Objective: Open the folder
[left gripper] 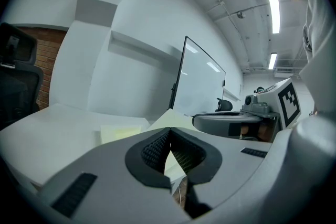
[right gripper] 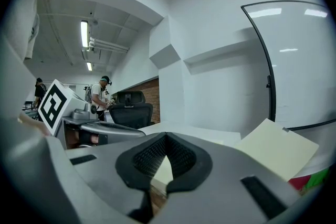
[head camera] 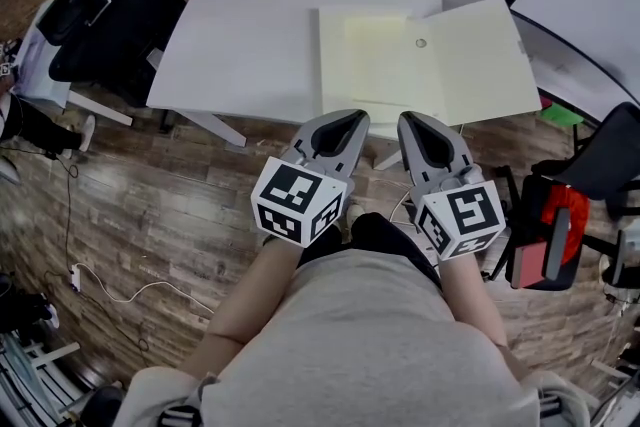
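Folder (head camera: 470, 65) lies open on the white table (head camera: 250, 45), at 12 o'clock from your two grippers and not touching them. Your left gripper (head camera: 352, 120) and right gripper (head camera: 408, 122) sit side by side by the table's near edge. Each has its jaws pressed together on nothing. The wood floor (head camera: 150, 205) is below you. Black chairs (head camera: 110, 5) stand at 10 o'clock. Each cube (head camera: 298, 200) shows black square marks.
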Demonstrator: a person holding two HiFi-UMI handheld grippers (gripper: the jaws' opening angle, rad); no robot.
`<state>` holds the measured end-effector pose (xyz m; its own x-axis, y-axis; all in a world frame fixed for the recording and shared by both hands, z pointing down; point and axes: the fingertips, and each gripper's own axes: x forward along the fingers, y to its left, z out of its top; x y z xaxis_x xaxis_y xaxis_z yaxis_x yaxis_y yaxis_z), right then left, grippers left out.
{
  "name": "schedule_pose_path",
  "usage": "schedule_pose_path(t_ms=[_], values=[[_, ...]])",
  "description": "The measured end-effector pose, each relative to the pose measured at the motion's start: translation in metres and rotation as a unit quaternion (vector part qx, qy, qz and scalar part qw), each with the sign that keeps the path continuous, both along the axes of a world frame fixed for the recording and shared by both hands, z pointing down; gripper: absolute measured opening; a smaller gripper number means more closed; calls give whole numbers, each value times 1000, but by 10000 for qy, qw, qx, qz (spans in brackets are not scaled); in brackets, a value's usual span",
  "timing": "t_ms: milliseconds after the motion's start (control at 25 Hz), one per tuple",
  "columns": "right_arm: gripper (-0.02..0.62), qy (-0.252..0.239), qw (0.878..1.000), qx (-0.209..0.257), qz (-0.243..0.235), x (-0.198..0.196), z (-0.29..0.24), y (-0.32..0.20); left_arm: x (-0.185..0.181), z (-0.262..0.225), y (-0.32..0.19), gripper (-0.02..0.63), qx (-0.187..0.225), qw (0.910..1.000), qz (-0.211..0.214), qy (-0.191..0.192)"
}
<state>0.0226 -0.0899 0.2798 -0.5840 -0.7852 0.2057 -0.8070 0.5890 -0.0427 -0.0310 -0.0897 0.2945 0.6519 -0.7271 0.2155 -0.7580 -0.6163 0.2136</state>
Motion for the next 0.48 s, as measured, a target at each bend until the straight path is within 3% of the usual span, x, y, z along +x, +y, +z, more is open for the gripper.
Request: schedule_pose_path(t_ms=[480], values=[[20,-42,10000,-25,65,6,3,-9,0,3,-6,17,-24,10000,-3,-64]])
